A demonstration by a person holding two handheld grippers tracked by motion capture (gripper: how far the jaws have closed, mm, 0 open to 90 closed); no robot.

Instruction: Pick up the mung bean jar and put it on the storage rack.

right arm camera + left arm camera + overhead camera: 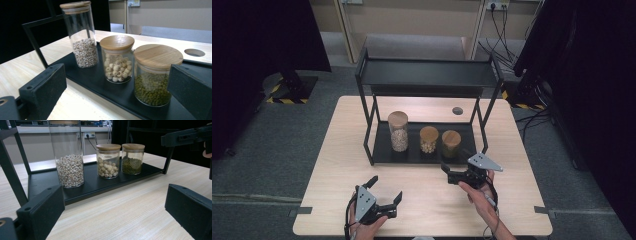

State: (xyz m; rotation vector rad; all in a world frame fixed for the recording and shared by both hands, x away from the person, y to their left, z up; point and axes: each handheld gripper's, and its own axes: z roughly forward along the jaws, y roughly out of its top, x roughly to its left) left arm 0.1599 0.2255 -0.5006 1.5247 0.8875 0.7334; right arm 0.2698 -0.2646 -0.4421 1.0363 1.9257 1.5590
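Three wood-lidded glass jars stand in a row on the lower tray of a black two-tier rack (382, 152). The tall jar (398, 131) (69, 157) (82, 35) is partly filled with beige grains. The middle short jar (428, 139) (108, 161) (117, 58) holds pale round seeds. The third, another short jar (451, 143) (132, 158) (155, 75), holds green beans. My right gripper (455, 161) is open just in front of the green-bean jar, with one of its fingers (43, 88) low beside the tray. My left gripper (386, 188) rests open near the table's front edge, its fingers (42, 210) apart over bare wood.
The wooden table (337, 165) has a round cable hole (457, 110) behind the rack. The rack's upper shelf (427, 72) hangs over the jars and its posts flank them. Dark curtains stand left and right, and cables lie on the floor at the back right.
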